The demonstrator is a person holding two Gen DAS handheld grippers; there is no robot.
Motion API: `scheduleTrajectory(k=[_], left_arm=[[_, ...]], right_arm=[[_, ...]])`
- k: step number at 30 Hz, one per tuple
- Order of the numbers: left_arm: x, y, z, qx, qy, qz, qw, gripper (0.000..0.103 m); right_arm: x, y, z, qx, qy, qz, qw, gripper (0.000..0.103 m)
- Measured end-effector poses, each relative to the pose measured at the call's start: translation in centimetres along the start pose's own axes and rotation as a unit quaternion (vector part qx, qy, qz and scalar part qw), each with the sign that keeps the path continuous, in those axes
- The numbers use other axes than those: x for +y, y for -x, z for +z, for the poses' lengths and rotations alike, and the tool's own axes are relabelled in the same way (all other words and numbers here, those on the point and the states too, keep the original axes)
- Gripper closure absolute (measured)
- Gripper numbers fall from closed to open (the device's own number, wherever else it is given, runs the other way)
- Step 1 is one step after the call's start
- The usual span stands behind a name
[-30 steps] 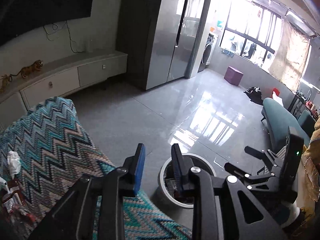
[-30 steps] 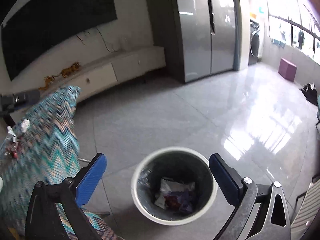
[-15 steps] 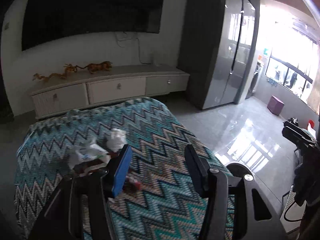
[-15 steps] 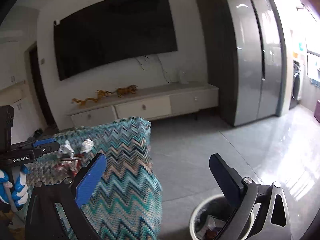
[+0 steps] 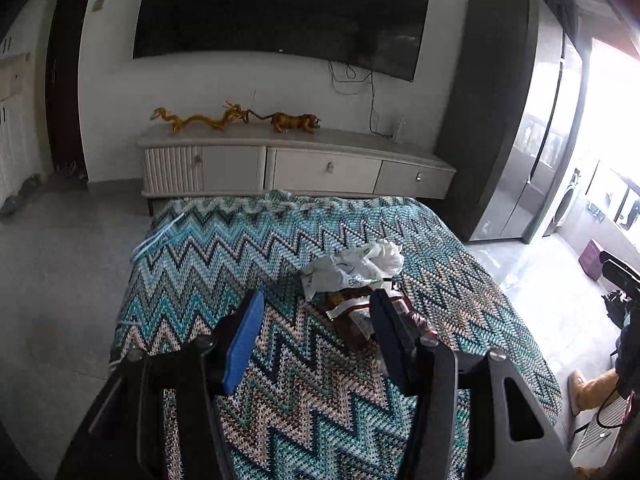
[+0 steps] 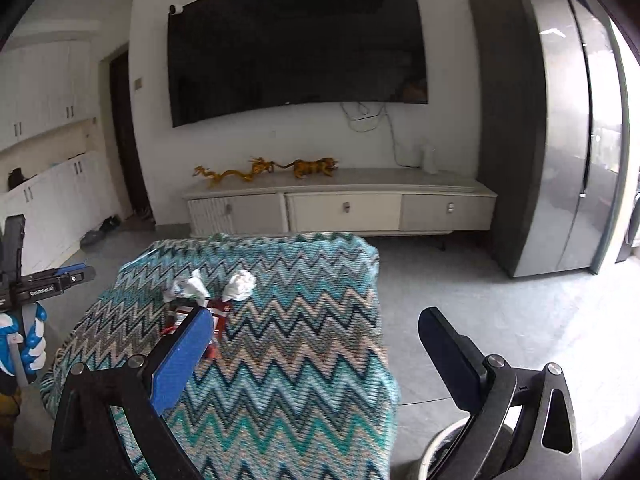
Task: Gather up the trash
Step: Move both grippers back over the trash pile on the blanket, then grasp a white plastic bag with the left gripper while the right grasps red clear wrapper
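Both tongs were empty: the left tongs (image 5: pixel 316 340) stood half open, having just been opening, the right tongs (image 6: pixel 316 356) wide. Crumpled paper (image 5: pixel 360 264) and wrappers (image 5: pixel 360 316) still lay on the zigzag-covered desk (image 5: pixel 240 248), uncollected; the bin (image 6: pixel 436 456) stood beside it.

Tabletop (image 5: pixel 280 264), cloth-covered: crumpled paper (image 5: pixel 360 264) right of centre, toward the far edge; snack wrappers (image 5: pixel 356 316) touching it on its near side. TV cabinet (image 5: pixel 296 164) behind the far edge, against the wall; two animal figurines (image 5: pixel 236 118) on its top, television (image 5: pixel 280 8) on the wall above. Refrigerator (image 5: pixel 520 128) right of the cabinet. Trash bin (image 6: pixel 444 452) on the floor beside the tabletop's right edge, near corner.
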State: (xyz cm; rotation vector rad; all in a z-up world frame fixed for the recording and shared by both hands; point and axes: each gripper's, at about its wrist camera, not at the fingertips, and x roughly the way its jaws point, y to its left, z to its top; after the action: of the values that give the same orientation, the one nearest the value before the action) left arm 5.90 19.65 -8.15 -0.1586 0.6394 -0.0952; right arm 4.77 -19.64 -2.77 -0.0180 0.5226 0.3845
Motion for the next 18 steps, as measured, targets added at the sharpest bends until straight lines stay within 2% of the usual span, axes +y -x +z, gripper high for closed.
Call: scheduleTrajectory(k=[10,14,18], left_arm=[[-0.3,-4.5,-1.2,0.055,-0.005,-0.029,0.9980,0.050],[-0.4,-6.6,-1.2,0.075,-0.001,-0.038,0.9964,0.050],[-0.8,-8.9,-0.6,0.086,-0.018,-0.042,0.9953,0.050]], right_arm=[[3.6,-5.7,-0.5,0.055,0.036,0.067,0.996,0.000],[4.9,-8.3,-1.5,0.085,0.045,0.099,0.990,0.001],[6.3,-11.6,-2.6,0.118,0.050,0.138,0.982,0.005]])
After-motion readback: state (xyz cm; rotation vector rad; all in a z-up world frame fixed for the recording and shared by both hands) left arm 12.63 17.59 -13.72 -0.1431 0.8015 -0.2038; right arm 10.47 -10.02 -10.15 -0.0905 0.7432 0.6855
